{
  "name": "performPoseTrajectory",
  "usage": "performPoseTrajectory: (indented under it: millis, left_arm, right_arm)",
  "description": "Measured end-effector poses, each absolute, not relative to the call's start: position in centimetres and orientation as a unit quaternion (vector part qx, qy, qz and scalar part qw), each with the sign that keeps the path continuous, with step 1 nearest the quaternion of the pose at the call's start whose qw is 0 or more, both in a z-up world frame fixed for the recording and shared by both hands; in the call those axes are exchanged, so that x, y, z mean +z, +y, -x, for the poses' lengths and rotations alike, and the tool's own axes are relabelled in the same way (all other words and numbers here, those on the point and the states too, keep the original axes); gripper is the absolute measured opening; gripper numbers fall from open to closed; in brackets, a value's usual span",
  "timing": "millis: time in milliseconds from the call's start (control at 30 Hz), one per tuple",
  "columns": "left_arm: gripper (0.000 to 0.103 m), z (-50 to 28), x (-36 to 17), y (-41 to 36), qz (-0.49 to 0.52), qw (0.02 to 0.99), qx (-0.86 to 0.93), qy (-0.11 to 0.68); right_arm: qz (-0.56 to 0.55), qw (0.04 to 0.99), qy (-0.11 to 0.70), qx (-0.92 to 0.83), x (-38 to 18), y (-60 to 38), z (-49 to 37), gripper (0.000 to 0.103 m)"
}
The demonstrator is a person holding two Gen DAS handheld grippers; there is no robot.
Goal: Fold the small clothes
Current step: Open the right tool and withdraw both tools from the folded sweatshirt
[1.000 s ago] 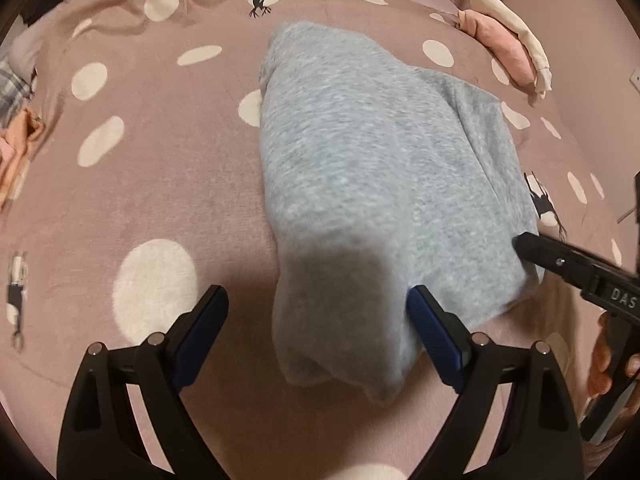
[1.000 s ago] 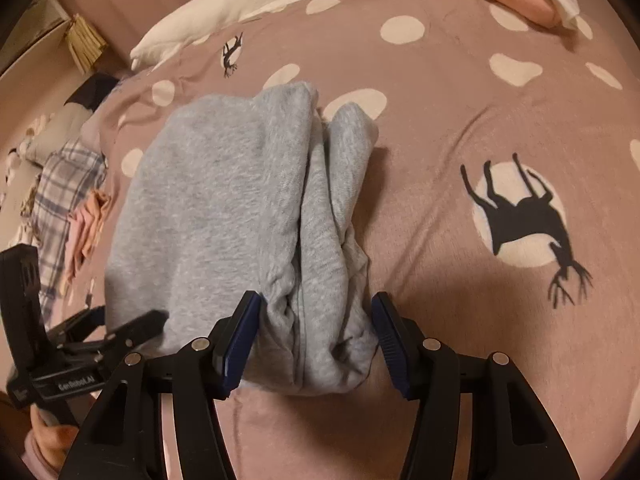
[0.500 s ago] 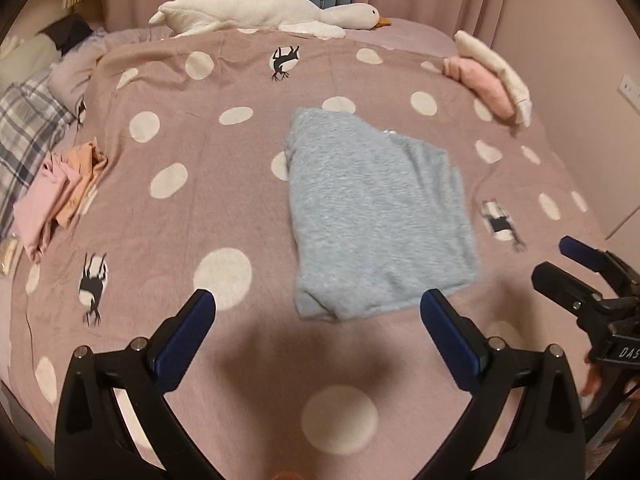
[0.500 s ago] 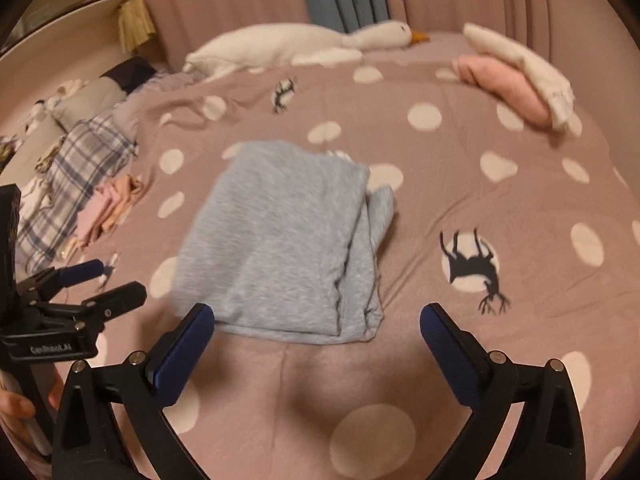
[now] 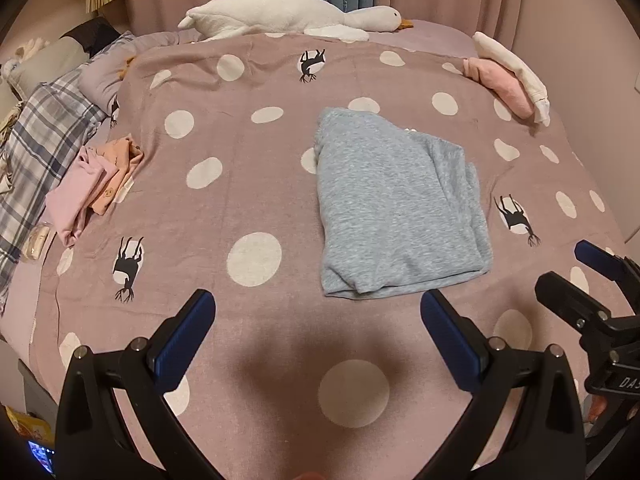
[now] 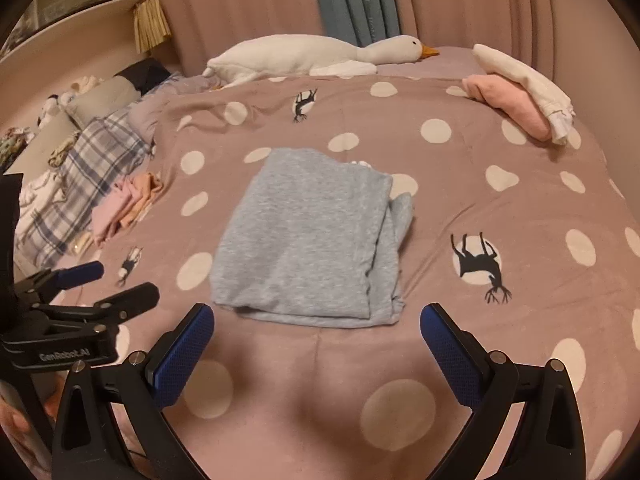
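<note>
Grey garment (image 5: 394, 208) — soft, matt knit

Bare polka-dot mauve bedspread (image 5: 256, 184) surrounds the folded grey knit garment (image 5: 396, 208) on all sides. A pink and peach clothes pile (image 5: 92, 188) blocks the left edge; a pink and cream folded stack (image 6: 516, 96) blocks the far right corner.

Bed (image 5: 280, 432) fills the room, spread with a mauve polka-dot cover (image 6: 500, 216) printed with deer. Pink curtains (image 6: 248, 4) behind; one teal panel (image 6: 354, 0) at centre. Shelf (image 6: 76, 4) far left. Light dim, warm.
</note>
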State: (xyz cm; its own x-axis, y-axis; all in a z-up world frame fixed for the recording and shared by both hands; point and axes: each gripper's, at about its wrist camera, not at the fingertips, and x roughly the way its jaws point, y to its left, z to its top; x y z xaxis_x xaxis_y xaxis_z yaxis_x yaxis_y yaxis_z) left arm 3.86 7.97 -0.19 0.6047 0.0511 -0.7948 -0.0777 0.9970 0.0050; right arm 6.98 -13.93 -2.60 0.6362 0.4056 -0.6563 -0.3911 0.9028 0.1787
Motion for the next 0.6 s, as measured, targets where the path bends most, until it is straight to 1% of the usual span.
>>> performPoseTrajectory:
  millis: [300,600]
  left_arm:
    - [0.103,-3.73,0.13,7.97,0.020,0.895,0.029,0.445]
    - [0.103,-3.51,0.31,7.61,0.022,0.896,0.023,0.442]
  right_arm:
    - [0.005,0.908,0.359,0.215,-2.20,-13.46,-6.43,0.102]
    - [-0.003,0.906,0.361,0.220,-2.29,-13.55,-6.31,0.102]
